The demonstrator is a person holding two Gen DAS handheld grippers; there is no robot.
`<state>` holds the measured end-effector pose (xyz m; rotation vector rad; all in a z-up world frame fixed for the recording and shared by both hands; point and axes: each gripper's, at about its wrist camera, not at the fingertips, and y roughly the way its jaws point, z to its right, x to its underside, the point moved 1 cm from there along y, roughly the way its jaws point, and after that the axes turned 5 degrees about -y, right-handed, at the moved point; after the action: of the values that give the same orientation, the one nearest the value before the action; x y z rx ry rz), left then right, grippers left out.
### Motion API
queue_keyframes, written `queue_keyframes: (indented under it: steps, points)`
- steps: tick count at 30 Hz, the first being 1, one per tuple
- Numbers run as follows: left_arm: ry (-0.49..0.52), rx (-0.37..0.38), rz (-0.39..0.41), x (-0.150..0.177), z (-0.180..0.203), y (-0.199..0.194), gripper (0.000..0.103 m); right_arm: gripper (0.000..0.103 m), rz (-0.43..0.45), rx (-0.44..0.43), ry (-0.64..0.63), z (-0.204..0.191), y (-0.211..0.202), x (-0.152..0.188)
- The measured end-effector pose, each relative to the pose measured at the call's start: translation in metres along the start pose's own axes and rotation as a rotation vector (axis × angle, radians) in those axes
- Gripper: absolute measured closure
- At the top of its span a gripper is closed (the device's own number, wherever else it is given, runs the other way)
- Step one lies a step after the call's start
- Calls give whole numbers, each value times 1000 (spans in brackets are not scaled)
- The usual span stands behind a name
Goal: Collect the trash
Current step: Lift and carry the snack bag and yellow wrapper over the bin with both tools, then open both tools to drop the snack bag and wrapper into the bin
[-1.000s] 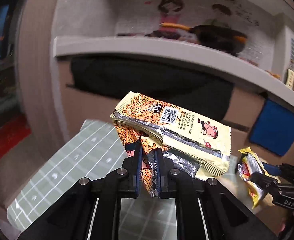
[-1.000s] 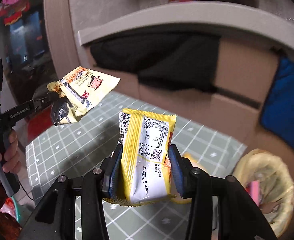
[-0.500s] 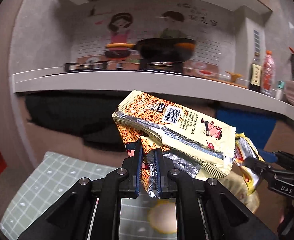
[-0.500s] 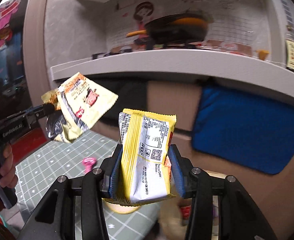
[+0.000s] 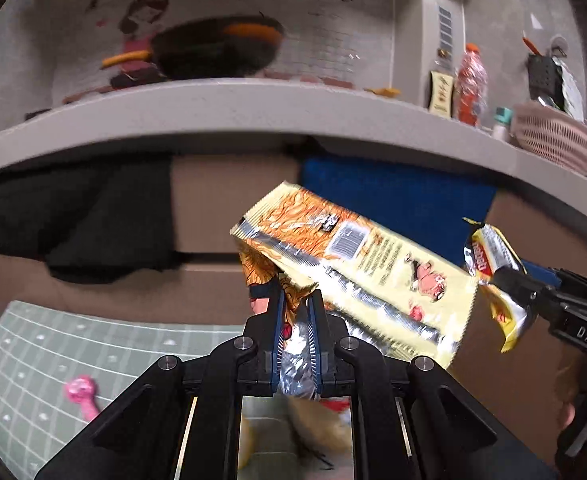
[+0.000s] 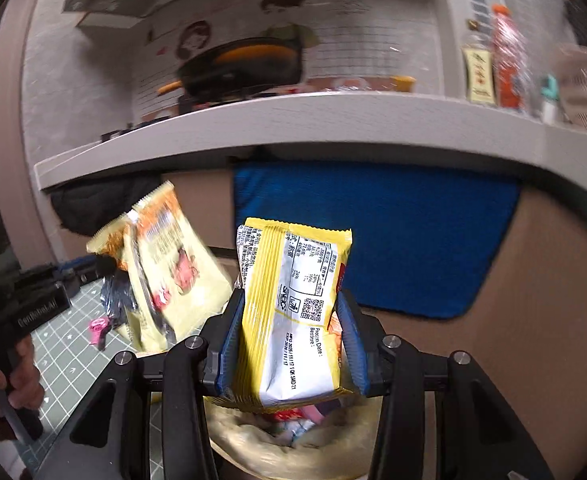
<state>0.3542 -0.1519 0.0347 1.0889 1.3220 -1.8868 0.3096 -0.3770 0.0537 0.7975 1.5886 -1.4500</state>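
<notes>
Over the bin, right gripper half open and clamped on a yellow packet. Packet upright between the blue pads, long axis vertical, sealed top edge pointing up toward the shelf, printed label facing the camera, bottom end hanging just above the bin's lined mouth. Bin holds crumpled wrappers, only partly seen behind the packet.

Left of the bin, left gripper nearly closed, pinching the torn silver end of an orange-and-cream wrapper. Wrapper held clear of the mat, long axis slanting from upper left down to lower right in the left wrist view, barcode side facing the camera, free serrated end pointing toward the right gripper. Seen from the right wrist, same wrapper just beside the packet, not clearly touching it.

Farther left of the bin, pink scrap lying on the mat. Behind the bin, blue cloth hanging under the shelf.
</notes>
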Motion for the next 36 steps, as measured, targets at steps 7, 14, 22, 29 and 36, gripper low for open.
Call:
queue_keyframes:
  steps: [7, 14, 22, 29, 36]
  points:
    - [-11, 29, -119, 26, 20, 60, 92, 61, -40, 15, 47, 28, 15, 20]
    - [-26, 22, -195, 47, 20, 93, 93, 61, -74, 50, 78, 52, 35, 36]
    - [-41, 59, -246, 64, 23, 116, 93, 61, -108, 35, 87, 56, 55, 47]
    - [-66, 146, -322, 75, 30, 142, 93, 61, -144, 20, 89, 49, 72, 56]
    - [-129, 184, -340, 79, 17, 149, 67, 61, -178, 10, 87, 43, 85, 65]
